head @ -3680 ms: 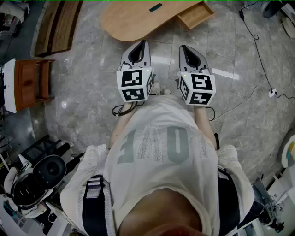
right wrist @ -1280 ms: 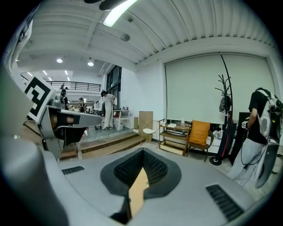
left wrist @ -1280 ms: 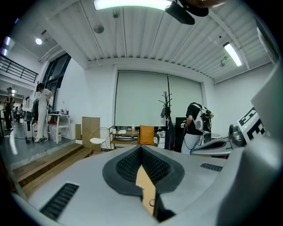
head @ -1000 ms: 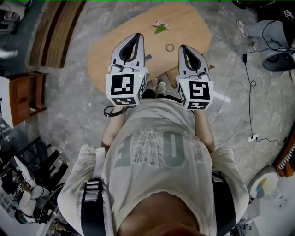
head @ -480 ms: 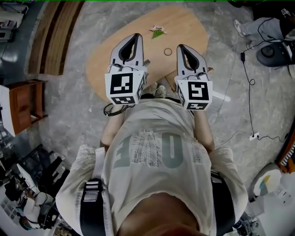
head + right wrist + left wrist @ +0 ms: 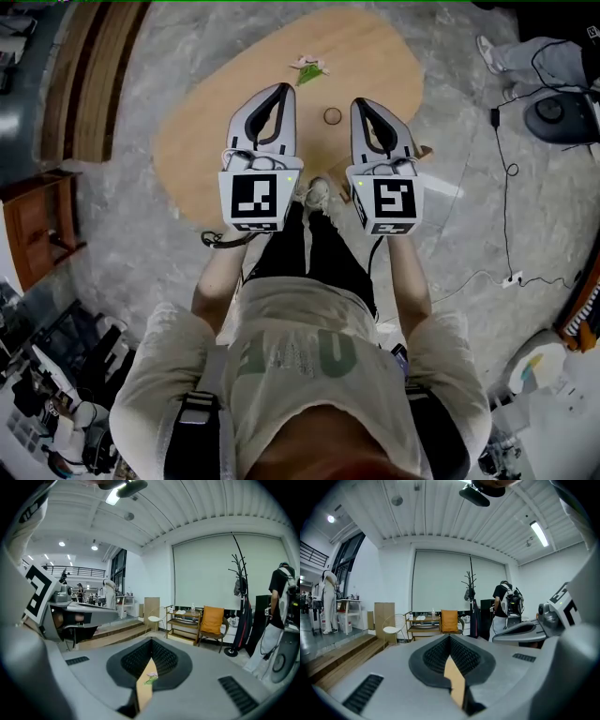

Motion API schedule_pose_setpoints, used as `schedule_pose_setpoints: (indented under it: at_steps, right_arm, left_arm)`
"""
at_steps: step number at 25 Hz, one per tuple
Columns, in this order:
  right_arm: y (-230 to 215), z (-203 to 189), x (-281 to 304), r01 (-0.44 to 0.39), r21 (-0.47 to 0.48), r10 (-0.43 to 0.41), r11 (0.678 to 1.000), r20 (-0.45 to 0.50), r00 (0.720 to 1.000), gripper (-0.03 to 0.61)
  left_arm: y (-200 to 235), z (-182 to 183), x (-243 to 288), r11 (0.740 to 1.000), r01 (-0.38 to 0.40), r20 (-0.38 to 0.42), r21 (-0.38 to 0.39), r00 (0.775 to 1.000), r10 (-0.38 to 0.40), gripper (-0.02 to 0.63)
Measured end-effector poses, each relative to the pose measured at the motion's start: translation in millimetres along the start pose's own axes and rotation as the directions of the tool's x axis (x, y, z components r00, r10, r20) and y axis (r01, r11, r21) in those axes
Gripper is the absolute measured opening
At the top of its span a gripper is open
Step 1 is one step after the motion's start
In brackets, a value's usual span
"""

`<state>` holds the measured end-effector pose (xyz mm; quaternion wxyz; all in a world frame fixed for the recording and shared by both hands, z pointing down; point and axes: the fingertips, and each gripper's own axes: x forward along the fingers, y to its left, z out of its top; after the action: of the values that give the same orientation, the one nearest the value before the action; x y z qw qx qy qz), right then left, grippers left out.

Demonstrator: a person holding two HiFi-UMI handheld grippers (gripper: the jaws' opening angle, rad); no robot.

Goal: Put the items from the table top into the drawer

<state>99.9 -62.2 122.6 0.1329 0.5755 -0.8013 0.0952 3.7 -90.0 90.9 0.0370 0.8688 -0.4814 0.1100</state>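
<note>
An oval wooden table stands in front of me in the head view. A pink and green item lies near its far edge, and a small dark ring lies between my two grippers. The left gripper hovers over the table's near part, shut and empty. The right gripper is beside it, also shut with nothing held. A wooden corner, perhaps the drawer, shows by the right gripper. In the right gripper view the pink and green item shows through the slit between the shut jaws.
A brown wooden cabinet stands on the left floor, with wooden steps beyond it. Cables and a round device lie on the right floor, near another person's legs. Equipment crowds the lower left.
Both grippers have sunk and moved forward over the table's near edge. The table and ring now sit closer to them, and my legs show below the grippers.
</note>
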Motion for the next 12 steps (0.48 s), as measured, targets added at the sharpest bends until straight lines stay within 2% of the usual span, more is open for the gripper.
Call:
schedule_pose_setpoints:
  at_steps: [8, 12]
  right_arm:
    - [-5, -125, 60, 0.014, 0.023, -0.012, 1.0, -0.066, 0.998, 0.005]
    - [3, -193, 83, -0.001, 0.028, 0.004, 1.0, -0.102, 0.995, 0.003]
  left_arm:
    - [11, -137, 46, 0.997, -0.03, -0.073, -0.065, 0.997, 0.025, 0.008]
    - [15, -209, 54, 0.997, -0.053, -0.132, -0.061, 0.99, 0.045, 0.008]
